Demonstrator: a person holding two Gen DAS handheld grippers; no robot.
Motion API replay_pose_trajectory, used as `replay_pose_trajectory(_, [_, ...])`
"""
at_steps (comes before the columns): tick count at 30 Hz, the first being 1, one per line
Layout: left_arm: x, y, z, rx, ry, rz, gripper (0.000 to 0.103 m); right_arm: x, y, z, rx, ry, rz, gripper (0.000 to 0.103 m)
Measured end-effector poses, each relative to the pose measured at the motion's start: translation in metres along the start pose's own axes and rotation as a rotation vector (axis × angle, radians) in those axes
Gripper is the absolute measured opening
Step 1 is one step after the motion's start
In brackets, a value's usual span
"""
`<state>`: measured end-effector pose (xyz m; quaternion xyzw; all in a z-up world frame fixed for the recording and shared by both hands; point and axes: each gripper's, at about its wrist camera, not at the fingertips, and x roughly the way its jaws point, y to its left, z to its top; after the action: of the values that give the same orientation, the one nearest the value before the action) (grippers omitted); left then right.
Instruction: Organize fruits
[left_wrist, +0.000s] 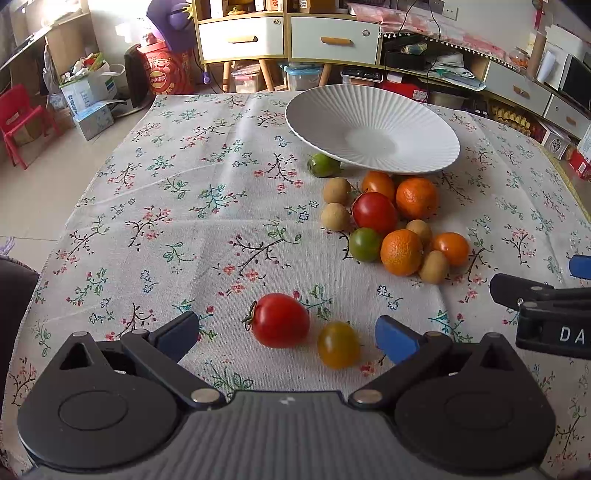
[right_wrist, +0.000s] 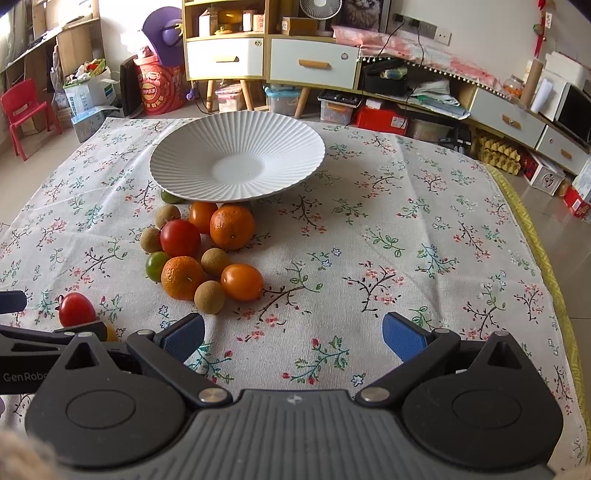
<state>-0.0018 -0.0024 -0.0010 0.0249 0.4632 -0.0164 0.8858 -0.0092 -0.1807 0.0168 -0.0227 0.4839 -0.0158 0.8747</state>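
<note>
An empty white ribbed plate (left_wrist: 373, 125) (right_wrist: 238, 157) sits at the far side of a floral tablecloth. In front of it lies a heap of fruit (left_wrist: 395, 221) (right_wrist: 203, 251): oranges, red, orange and green tomatoes, and small brown longans. A green fruit (left_wrist: 322, 165) lies by the plate's rim. A red tomato (left_wrist: 279, 320) (right_wrist: 76, 309) and a yellow tomato (left_wrist: 338, 344) lie apart, between the fingers of my open left gripper (left_wrist: 286, 336), untouched. My right gripper (right_wrist: 293, 338) is open over bare cloth, to the right of the heap.
The table's left edge (left_wrist: 74, 206) and right edge (right_wrist: 535, 236) drop to a tiled floor. Cabinets, boxes and a red chair (right_wrist: 26, 110) stand beyond the far edge. The right gripper's body (left_wrist: 546, 310) shows at the left view's right side.
</note>
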Motion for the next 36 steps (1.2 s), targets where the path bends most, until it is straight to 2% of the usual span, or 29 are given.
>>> replay_pose_trajectory(36, [-0.0002, -0.001, -0.0003, 0.004, 0.002, -0.005, 0.097, 0.0015, -0.0003, -0.0006, -0.003, 0.004, -0.005, 0.103])
